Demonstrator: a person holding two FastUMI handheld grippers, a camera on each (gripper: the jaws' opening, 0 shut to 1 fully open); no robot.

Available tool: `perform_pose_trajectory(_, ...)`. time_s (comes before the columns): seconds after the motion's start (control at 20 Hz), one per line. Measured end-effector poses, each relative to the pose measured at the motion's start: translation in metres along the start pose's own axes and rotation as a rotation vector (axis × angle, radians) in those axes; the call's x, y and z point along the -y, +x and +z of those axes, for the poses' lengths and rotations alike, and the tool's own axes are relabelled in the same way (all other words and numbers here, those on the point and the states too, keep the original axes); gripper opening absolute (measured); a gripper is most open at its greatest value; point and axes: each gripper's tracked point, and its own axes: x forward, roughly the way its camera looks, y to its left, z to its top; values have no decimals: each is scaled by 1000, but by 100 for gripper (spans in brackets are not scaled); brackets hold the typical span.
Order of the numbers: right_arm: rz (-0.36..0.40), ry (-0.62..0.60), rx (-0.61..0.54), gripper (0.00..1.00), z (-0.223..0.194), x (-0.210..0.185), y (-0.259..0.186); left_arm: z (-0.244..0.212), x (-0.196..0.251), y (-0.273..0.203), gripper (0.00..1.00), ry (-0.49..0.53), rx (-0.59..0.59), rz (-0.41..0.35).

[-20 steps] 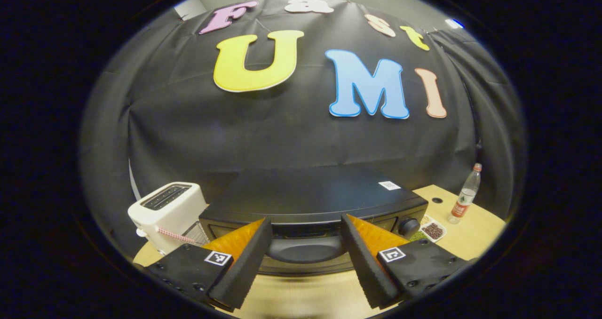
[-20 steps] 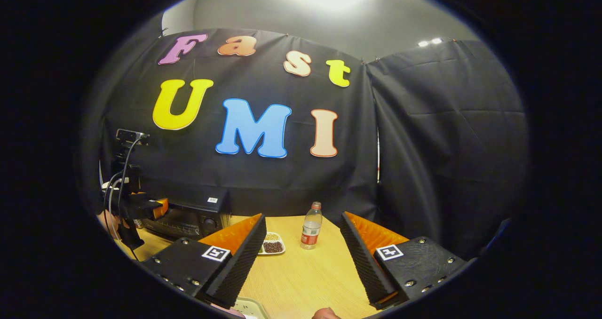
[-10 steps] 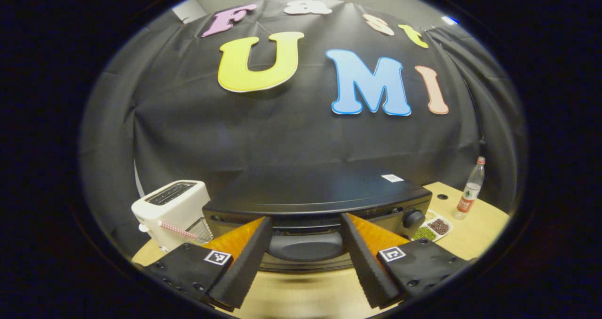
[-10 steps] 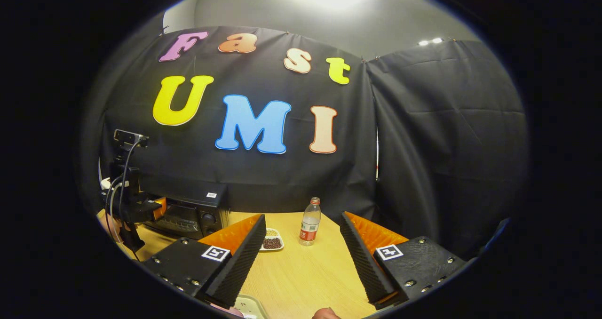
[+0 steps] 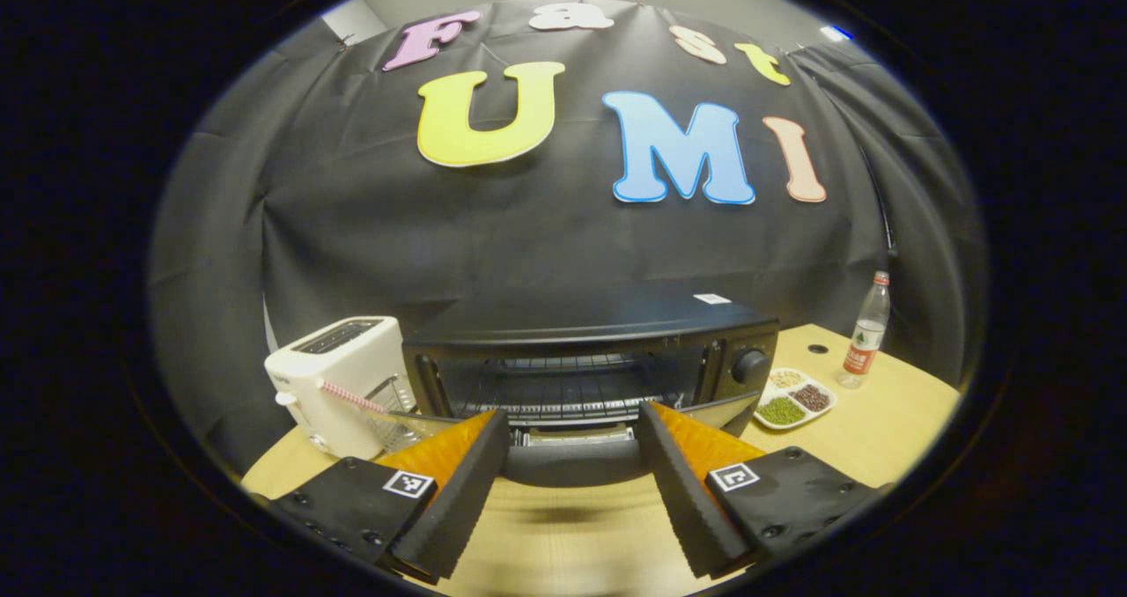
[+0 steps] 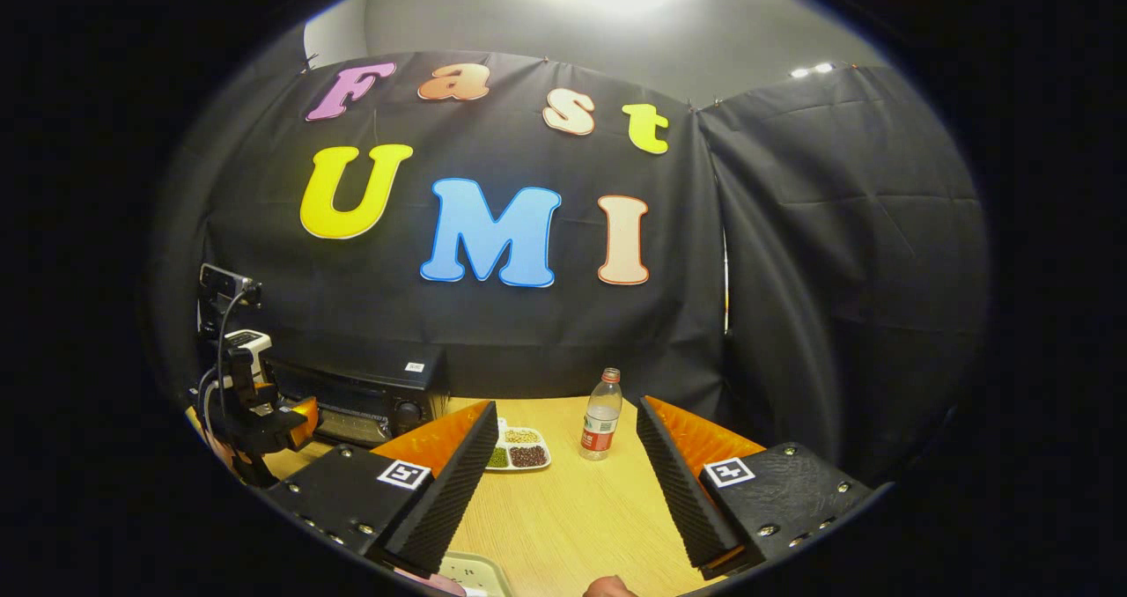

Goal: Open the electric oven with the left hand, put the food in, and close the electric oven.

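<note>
Compared with one second ago, the oven door [image 5: 572, 456] has swung down: in your left gripper view the oven [image 5: 590, 359] now shows its open cavity and wire rack [image 5: 563, 390], where only the closed front and handle were seen before. Your left gripper [image 5: 572, 491] has its fingers spread wide, with the lowered door's handle lying between them; you cannot tell whether either finger touches it. Your right gripper [image 6: 563, 482] is likewise spread and grips nothing, hovering over the wooden table [image 6: 572, 518]. The food is not clearly identifiable; a pale tray edge [image 6: 471, 571] shows at the bottom of your right gripper view. Left of the oven the white toaster [image 5: 339, 381] stands just beside it. Right of the oven sit the divided dish of beans [image 5: 792, 399] and, farther toward the table's edge, the water bottle [image 5: 867, 328], with bare tabletop between them and your right gripper.
</note>
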Motion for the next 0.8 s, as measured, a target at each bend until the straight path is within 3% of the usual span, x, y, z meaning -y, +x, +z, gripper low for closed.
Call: perform_pose_trajectory(0.8,39,-7,-26,97,-8,-3,1,-88,10,-35,98,40,-158,-13)
